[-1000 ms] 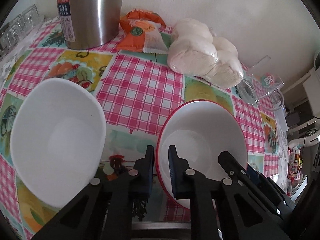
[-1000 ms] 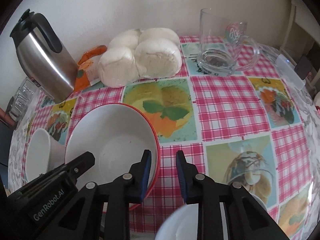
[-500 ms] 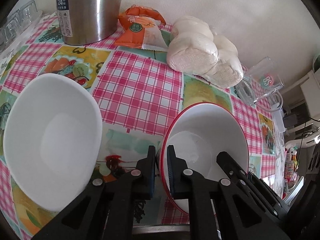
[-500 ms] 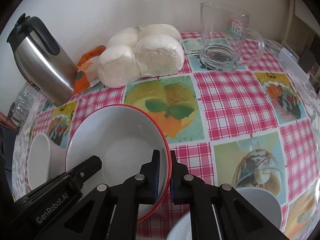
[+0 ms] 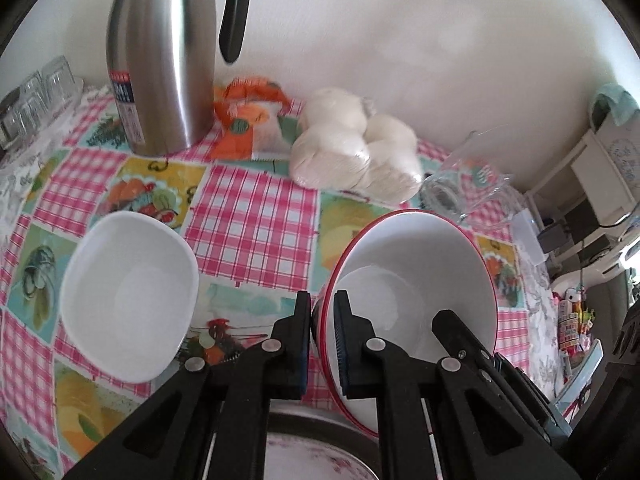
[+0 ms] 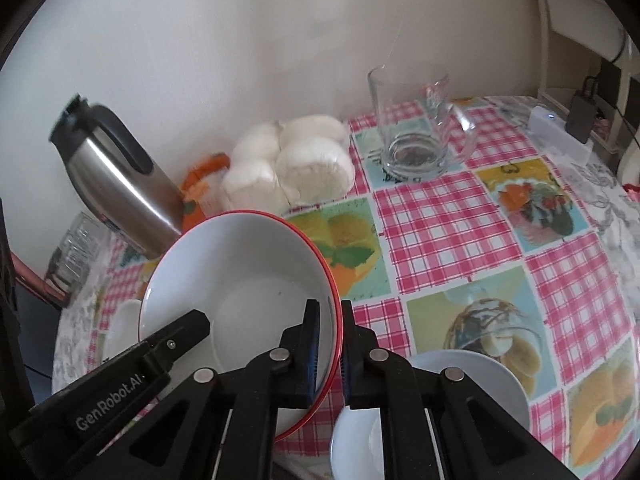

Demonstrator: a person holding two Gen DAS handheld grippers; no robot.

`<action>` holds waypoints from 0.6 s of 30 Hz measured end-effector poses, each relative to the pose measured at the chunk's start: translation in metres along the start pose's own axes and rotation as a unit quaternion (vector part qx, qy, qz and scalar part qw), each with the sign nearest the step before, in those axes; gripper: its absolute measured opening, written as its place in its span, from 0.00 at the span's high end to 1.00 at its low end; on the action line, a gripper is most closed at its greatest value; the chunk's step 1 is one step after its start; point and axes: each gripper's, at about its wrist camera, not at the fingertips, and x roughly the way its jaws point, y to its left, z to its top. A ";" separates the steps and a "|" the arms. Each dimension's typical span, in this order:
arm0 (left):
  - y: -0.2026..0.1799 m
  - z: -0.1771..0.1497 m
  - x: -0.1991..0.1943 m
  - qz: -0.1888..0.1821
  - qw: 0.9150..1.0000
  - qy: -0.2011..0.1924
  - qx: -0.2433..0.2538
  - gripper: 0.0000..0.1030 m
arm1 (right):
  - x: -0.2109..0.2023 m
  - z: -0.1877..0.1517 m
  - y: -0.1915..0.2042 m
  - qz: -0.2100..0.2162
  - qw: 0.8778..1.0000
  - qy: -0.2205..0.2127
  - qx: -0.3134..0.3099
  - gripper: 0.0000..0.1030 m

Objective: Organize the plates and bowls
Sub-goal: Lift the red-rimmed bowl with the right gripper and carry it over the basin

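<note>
A red-rimmed white bowl (image 5: 420,272) is held above the checked tablecloth by both grippers. My left gripper (image 5: 322,320) is shut on its left rim. My right gripper (image 6: 330,332) is shut on its right rim, with the bowl (image 6: 248,280) to the left in the right wrist view. A plain white bowl (image 5: 128,300) sits on the table left of the left gripper. A white plate (image 6: 440,400) lies under the right gripper. A floral plate (image 5: 316,460) shows at the bottom edge of the left wrist view.
A steel thermos (image 5: 160,60), an orange snack bag (image 5: 248,120) and bagged white buns (image 5: 352,152) stand along the back wall. A glass mug (image 6: 416,128) stands at the back right. Small glasses (image 5: 36,96) sit at the far left.
Both grippers closed on the red-rimmed bowl's rim and lifted it off the table. The views rose and pulled back, so the thermos now shows in full.
</note>
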 end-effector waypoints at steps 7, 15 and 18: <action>0.000 -0.008 -0.034 -0.017 1.000 -0.015 -0.006 0.89 | -0.034 -0.006 0.004 0.004 1.000 -0.018 0.001 0.90; 0.014 -0.018 -0.072 -0.028 0.999 -0.039 -0.019 0.89 | -0.067 -0.020 0.022 0.020 0.999 -0.028 -0.013 0.90; 0.017 -0.026 -0.082 -0.027 0.999 -0.044 -0.017 0.89 | -0.076 -0.028 0.027 0.023 0.999 -0.031 -0.018 0.90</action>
